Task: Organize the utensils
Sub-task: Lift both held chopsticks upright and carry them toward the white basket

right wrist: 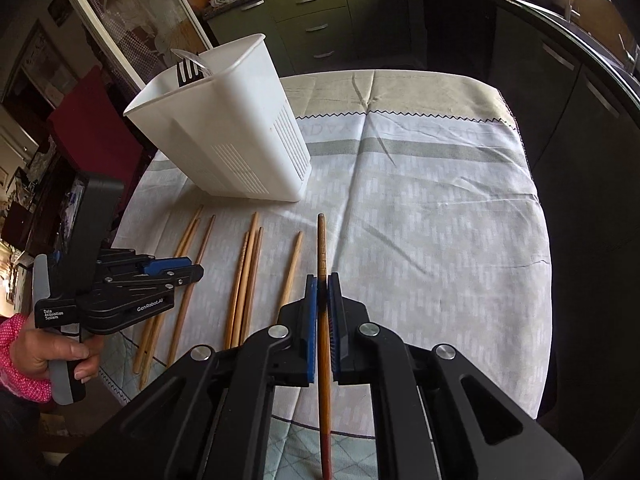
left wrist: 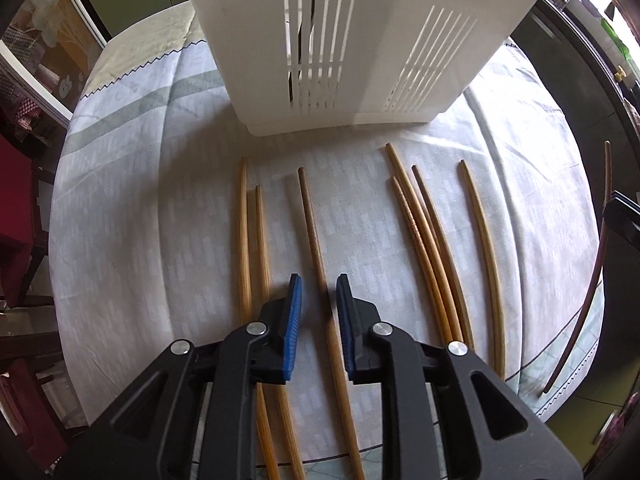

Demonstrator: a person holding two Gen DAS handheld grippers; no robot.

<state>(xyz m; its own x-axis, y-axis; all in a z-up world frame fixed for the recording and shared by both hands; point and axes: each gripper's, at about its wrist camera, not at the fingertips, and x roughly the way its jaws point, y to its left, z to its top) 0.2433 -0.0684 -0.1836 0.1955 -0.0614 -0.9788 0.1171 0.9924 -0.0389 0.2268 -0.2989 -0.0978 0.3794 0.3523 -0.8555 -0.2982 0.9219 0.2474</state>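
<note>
At a cloth-covered kitchen surface (right wrist: 440,200), the right tongs (right wrist: 322,280) pinch a dark reddish-brown chopstick (right wrist: 321,240), blue pads pressed flat against both sides of the shaft roughly midway along it, the tip pointing ahead toward the far edge of the cloth. The stick looks light, rigid and smooth, probably lacquered, so it may be apt to slip or swivel between the pads if gripped too far from its middle; a hold near the centre seems the steadier choice for tipping it upright into the white slotted caddy (right wrist: 224,136), which stands at the back left with a fork (right wrist: 188,72) already poking above its rim

The left tongs (left wrist: 319,286) hover low over the cloth with their pads spread a modest way apart, straddling a pale wooden chopstick (left wrist: 310,216) without visibly touching it; they hold nothing. Seven or so bamboo sticks lie in a loose row in front of the caddy (left wrist: 320,60), two just left of the straddled one (left wrist: 250,232) and a cluster of three (left wrist: 420,224) to its right, one more (left wrist: 482,236) beyond those. Bare bamboo of this kind should offer more grip than the lacquered stick, though each piece is thin enough to roll away when nudged. The person's left hand (right wrist: 52,352), pink-sleeved, grips the handle
</note>
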